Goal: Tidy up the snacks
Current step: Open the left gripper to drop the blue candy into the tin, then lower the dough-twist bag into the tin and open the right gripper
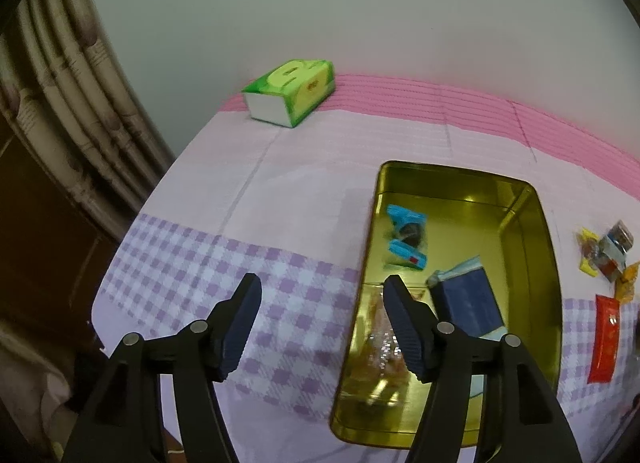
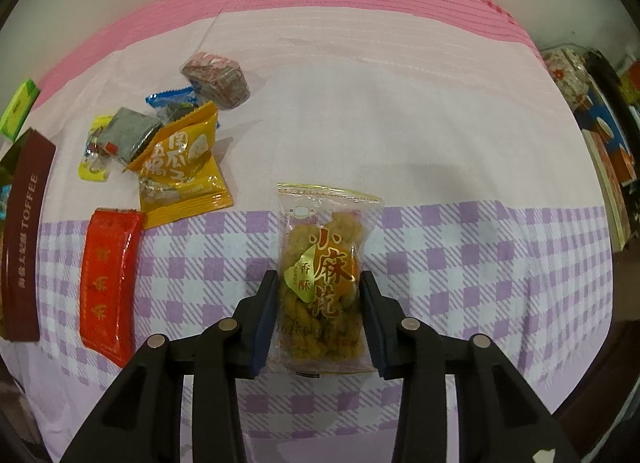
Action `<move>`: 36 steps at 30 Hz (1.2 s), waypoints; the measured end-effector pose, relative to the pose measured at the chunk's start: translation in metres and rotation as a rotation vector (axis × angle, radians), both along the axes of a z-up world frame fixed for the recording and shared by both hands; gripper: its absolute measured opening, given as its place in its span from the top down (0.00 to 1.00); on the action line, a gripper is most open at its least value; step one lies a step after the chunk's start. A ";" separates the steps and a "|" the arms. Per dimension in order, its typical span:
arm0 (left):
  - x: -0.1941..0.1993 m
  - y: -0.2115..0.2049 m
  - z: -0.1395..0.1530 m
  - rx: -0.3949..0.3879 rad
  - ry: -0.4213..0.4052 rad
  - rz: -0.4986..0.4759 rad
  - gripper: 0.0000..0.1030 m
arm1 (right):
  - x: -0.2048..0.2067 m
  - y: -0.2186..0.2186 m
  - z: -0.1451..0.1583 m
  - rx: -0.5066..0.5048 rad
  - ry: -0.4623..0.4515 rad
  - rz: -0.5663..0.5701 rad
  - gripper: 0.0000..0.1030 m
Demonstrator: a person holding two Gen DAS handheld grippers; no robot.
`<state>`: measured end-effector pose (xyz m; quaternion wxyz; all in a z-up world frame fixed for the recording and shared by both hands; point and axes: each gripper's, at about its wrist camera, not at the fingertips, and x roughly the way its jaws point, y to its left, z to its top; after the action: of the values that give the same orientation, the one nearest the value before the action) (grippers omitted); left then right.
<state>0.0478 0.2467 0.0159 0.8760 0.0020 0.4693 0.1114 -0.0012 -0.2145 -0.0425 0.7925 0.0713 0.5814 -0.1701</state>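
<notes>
While flat, twist-snack packet between right gripper fingers

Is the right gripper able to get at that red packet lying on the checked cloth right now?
Probably not yet: the right gripper is shut on the fried twist packet. The red packet itself lies uncovered to its left.

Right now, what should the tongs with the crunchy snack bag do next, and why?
Probably squeeze shut a bit more, then lift. The right tongs sit on both sides of the snack bag, which seems to lie on the cloth. The gold tin already holds snacks, so it likely goes there.
</notes>
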 end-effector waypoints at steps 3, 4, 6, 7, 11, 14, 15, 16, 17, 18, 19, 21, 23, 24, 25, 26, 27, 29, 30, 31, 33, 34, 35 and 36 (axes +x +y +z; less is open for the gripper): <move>0.000 0.008 0.000 -0.040 -0.005 0.021 0.37 | -0.010 0.007 0.011 -0.008 -0.031 -0.014 0.65; -0.001 0.010 0.000 -0.038 -0.010 0.032 0.37 | -0.013 0.011 0.017 -0.011 -0.047 -0.012 0.65; -0.001 0.012 -0.001 -0.032 -0.009 0.042 0.36 | -0.007 0.020 0.029 -0.015 -0.071 0.004 0.65; -0.001 0.013 -0.001 -0.037 -0.008 0.044 0.36 | -0.008 0.027 0.037 -0.014 -0.091 0.021 0.65; -0.007 0.019 -0.004 -0.059 -0.008 0.072 0.35 | 0.006 0.060 0.054 0.010 -0.133 0.110 0.65; -0.013 0.025 -0.005 -0.071 -0.010 0.094 0.34 | 0.015 0.097 0.062 0.041 -0.150 0.199 0.65; -0.016 0.027 -0.006 -0.074 -0.007 0.103 0.34 | 0.019 0.111 0.064 0.058 -0.155 0.231 0.65; -0.018 0.029 -0.006 -0.074 -0.008 0.114 0.34 | 0.025 0.124 0.067 0.072 -0.157 0.251 0.65; -0.021 0.031 -0.007 -0.072 -0.010 0.127 0.34 | 0.029 0.138 0.068 0.094 -0.158 0.279 0.65; -0.024 0.033 -0.006 -0.069 -0.011 0.133 0.34 | 0.033 0.149 0.069 0.109 -0.159 0.300 0.65; -0.027 0.035 -0.006 -0.061 -0.014 0.142 0.34 | 0.037 0.160 0.071 0.122 -0.161 0.323 0.65; -0.032 0.040 -0.006 -0.063 -0.017 0.160 0.34 | 0.045 0.180 0.073 0.132 -0.160 0.361 0.65; -0.036 0.047 -0.007 -0.080 -0.012 0.178 0.34 | 0.056 0.195 0.078 0.143 -0.158 0.391 0.65; -0.038 0.050 -0.008 -0.088 -0.009 0.189 0.34 | 0.059 0.202 0.078 0.152 -0.157 0.408 0.65; -0.039 0.052 -0.009 -0.093 -0.008 0.196 0.34 | 0.069 0.206 0.078 0.160 -0.154 0.417 0.65; -0.039 0.054 -0.010 -0.097 -0.007 0.202 0.34 | 0.071 0.212 0.078 0.172 -0.149 0.429 0.65; -0.040 0.056 -0.010 -0.098 -0.008 0.211 0.34 | 0.072 0.219 0.075 0.180 -0.143 0.439 0.65; -0.041 0.060 -0.010 -0.095 -0.013 0.230 0.34 | 0.084 0.236 0.068 0.185 -0.129 0.455 0.65; -0.041 0.061 -0.010 -0.096 -0.015 0.240 0.34 | 0.091 0.244 0.066 0.178 -0.127 0.466 0.65; -0.041 0.063 -0.010 -0.099 -0.016 0.246 0.33 | 0.093 0.250 0.065 0.170 -0.128 0.477 0.65; -0.041 0.067 -0.011 -0.104 -0.014 0.262 0.33 | 0.107 0.267 0.061 0.171 -0.126 0.493 0.65; -0.041 0.069 -0.011 -0.110 -0.012 0.273 0.33 | 0.106 0.268 0.061 0.173 -0.122 0.501 0.65; -0.041 0.071 -0.012 -0.115 -0.010 0.279 0.33 | 0.119 0.282 0.054 0.170 -0.118 0.504 0.65; -0.041 0.072 -0.012 -0.119 -0.009 0.282 0.33 | 0.126 0.291 0.050 0.166 -0.114 0.506 0.65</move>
<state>0.0069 0.3182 0.0038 0.8523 -0.1163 0.4668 0.2053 0.1246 0.0762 0.0073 0.8327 -0.0022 0.5470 0.0858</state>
